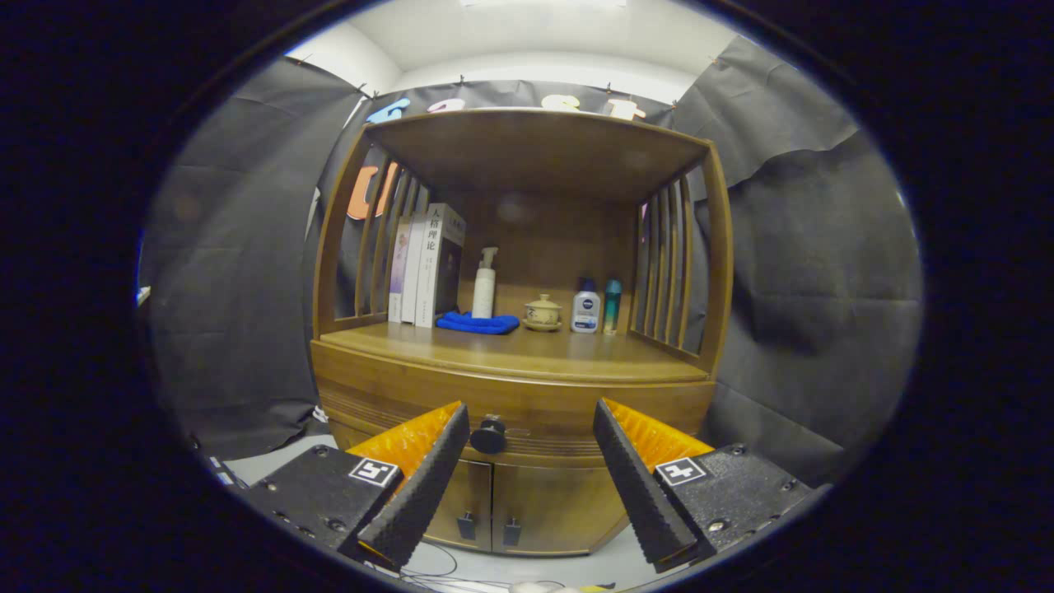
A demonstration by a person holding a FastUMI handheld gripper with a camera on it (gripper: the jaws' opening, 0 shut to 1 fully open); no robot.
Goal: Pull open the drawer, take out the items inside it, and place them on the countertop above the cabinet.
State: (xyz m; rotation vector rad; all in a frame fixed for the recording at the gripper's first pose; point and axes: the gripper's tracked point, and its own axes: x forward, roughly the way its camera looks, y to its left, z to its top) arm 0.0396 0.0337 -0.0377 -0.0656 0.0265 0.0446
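A wooden cabinet (519, 387) stands ahead; the gripper (531, 418) has its fingers spread wide, gripping nothing; the drawer knob (488, 434) sits between them, nearer the left one.

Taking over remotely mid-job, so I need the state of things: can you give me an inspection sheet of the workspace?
Surface: wooden countertop above the cabinet, bare at the front.
Job's things: drawer shut; its dark knob lies between the fingers, nearer the left one; contents hidden.
Clutter: at the back of the countertop, books, blue cloth, pump bottle, lidded cup, two small bottles.
Grippers: gripper open, fingers wide apart, touching nothing.
Cables: thin cable on the floor before the cabinet doors.
Surroundings: black cloth booth wall.
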